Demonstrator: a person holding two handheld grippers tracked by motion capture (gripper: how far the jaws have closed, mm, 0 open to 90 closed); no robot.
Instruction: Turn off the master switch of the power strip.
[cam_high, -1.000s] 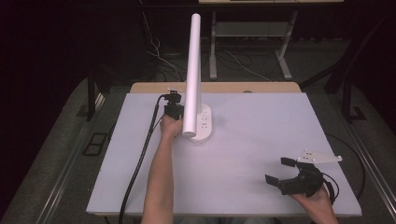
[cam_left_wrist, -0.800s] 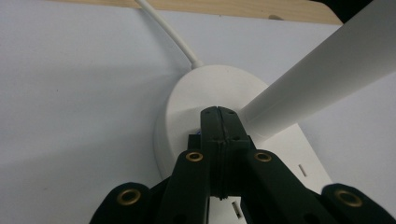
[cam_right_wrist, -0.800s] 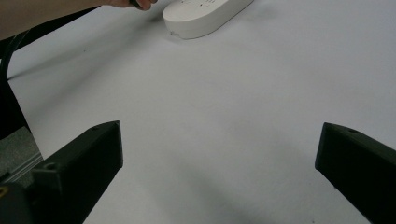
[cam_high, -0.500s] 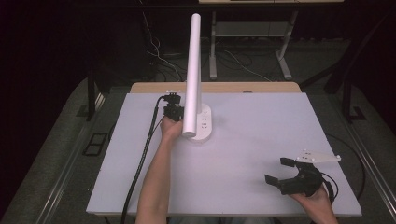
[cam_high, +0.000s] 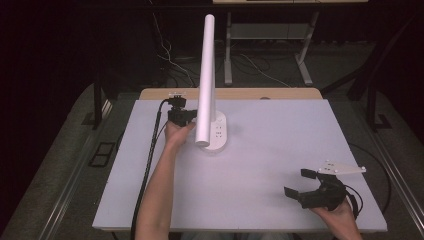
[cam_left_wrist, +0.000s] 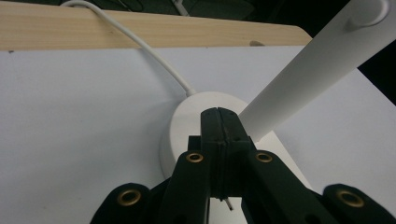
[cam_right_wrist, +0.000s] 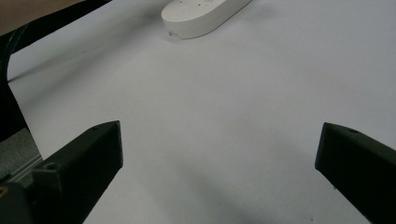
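On the white table (cam_high: 270, 150), far-left of centre, your lamp (cam_high: 206, 80) stands plain white, its tube upright above an oval base. Your left gripper (cam_high: 181, 116) is clenched beside it; your right gripper (cam_high: 300, 184) gapes, empty.

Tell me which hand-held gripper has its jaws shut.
The left hand-held gripper, beside the white lamp base, has its jaws pressed together; the right hand-held gripper, near the table's front corner, is spread wide.

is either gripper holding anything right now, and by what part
Nothing is held. The left gripper is shut, its tips over the lamp base beside the lamp arm. The right gripper is open over the bare table.
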